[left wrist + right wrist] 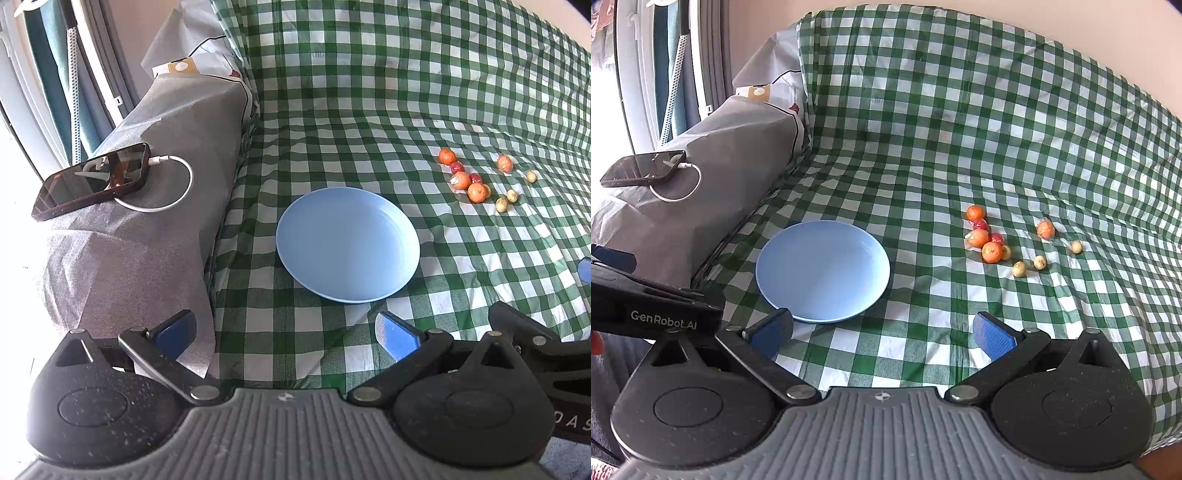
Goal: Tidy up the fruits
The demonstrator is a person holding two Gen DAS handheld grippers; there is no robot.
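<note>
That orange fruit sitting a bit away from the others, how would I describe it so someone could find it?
Start at the blue plate on the green checked cloth, then look right to the fruit cluster. Beyond it sits one orange fruit, the only orange one lying apart and touching nothing.

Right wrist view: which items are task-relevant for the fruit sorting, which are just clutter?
Job:
- blue plate, nothing on it
- orange fruits, four
- small red fruits, two
- small pale round fruits, four
- left tool and right tool, both open, holding nothing

Lying about:
- phone with white charging cable on the grey cover
- green checked cloth
</note>
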